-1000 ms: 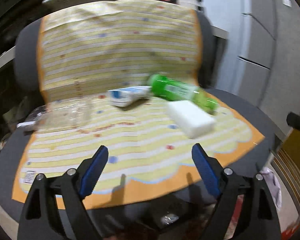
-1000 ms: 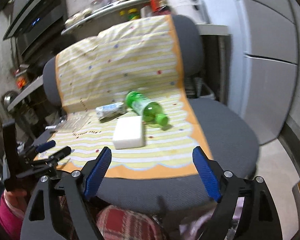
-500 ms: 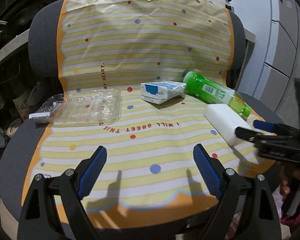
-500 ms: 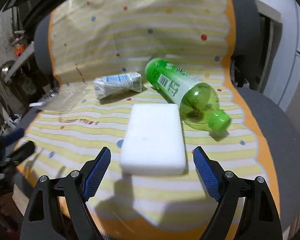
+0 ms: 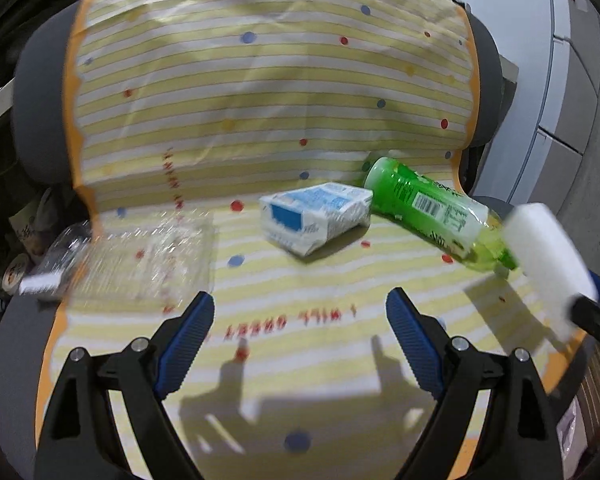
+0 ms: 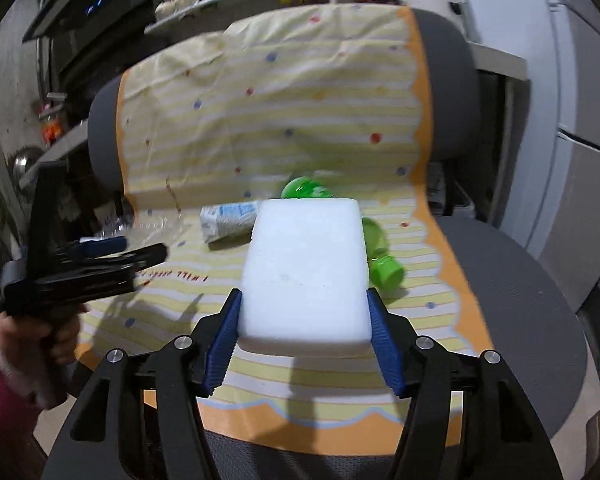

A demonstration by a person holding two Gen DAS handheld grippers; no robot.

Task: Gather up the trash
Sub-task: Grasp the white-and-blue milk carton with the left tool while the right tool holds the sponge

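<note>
A white foam block [image 6: 306, 268] sits between the blue pads of the black right tool [image 6: 304, 338]. The cloth [image 5: 260, 100] is yellow-and-white striped, dotted red and blue, with an orange scalloped border, over a grey chair [image 6: 512, 292]. The bottle [image 5: 432, 208] is green; the carton [image 5: 316, 218] is white and blue.

The right hand-held gripper [image 6: 304, 320] has closed on the white foam block [image 6: 306, 264] and lifted it off the cloth [image 6: 260, 140]

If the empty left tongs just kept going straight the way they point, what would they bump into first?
Probably the small blue-and-white carton, which lies almost dead ahead of the open left tongs. Before it there is only bare striped cloth, though the tongs might graze that first; depth is hard to judge.
</note>
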